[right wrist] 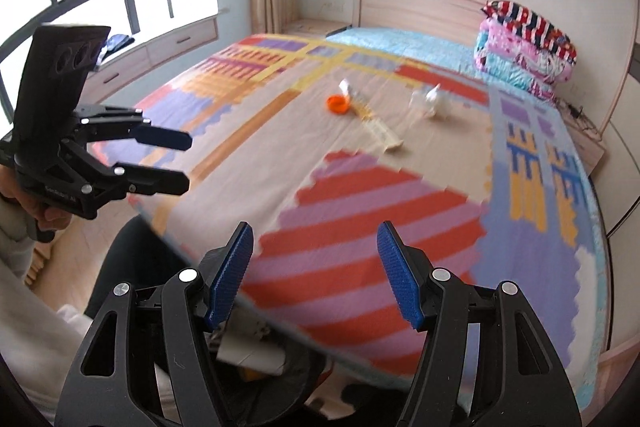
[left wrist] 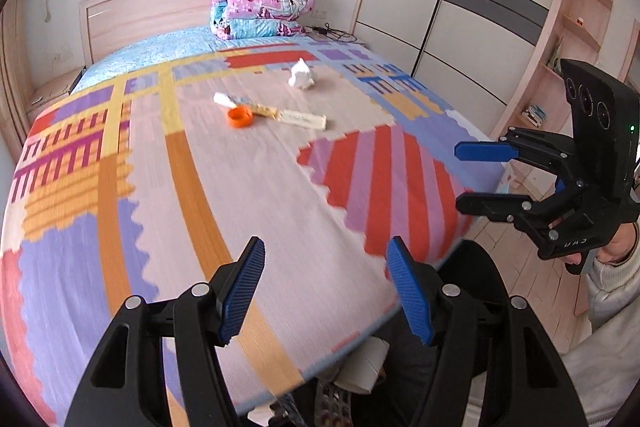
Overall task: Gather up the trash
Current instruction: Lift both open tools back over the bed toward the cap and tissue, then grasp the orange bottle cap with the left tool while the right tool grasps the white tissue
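1. Both my tongs are wide open and empty: the left gripper [left wrist: 326, 291] and the right gripper [right wrist: 314, 277] hang over the bed's near edge, well apart from any trash.
2. Below that edge sits the bin [right wrist: 280, 379], dark-lined, with some waste in it. It is half hidden under the mattress, so a drop could miss and land on the floor.
3. The bedspread [left wrist: 280, 195] is soft; pressing down to pinch could snag the cloth along with the trash.
4. Mid-bed lie the orange cap [left wrist: 240, 117] and a long wrapper [left wrist: 280, 113], touching. Grabbing one could drag or flick the other.
5. Farthest is the crumpled tissue [left wrist: 301, 74]. It's a long reach from here, and I judge it light enough to slip from a loose grip.
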A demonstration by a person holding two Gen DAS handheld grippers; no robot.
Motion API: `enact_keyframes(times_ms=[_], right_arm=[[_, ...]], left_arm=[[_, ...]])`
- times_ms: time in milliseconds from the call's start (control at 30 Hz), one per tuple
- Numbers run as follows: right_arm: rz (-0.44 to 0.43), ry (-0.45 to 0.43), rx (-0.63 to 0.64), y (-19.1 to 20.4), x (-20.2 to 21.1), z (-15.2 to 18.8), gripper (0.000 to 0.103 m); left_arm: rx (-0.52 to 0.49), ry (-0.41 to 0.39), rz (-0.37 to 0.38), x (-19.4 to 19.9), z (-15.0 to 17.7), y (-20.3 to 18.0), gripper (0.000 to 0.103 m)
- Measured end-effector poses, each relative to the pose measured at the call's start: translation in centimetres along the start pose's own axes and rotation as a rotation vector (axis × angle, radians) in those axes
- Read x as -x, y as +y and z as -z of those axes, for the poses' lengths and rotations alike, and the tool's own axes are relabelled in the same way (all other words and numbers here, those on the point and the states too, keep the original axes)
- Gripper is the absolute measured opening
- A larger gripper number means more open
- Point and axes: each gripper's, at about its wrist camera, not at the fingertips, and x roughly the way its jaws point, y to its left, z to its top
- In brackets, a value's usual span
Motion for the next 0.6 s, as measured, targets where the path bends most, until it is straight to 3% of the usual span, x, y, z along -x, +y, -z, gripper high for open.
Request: enact_keyframes(times_ms=[433,600], right_arm=[[0.051,-0.049,0.038,-3.2,-2.5,-6.4,0.064],[0.073,-0.050,0.031,-4.9,-4.3,-8.6,0.064]], left_arm=[[-0.015,-0.036,-0.013,-2.3,-5.9,3.8,0.061],[-0.012,-0.014,-0.020,-4.7,-7.5,5.3,0.061]])
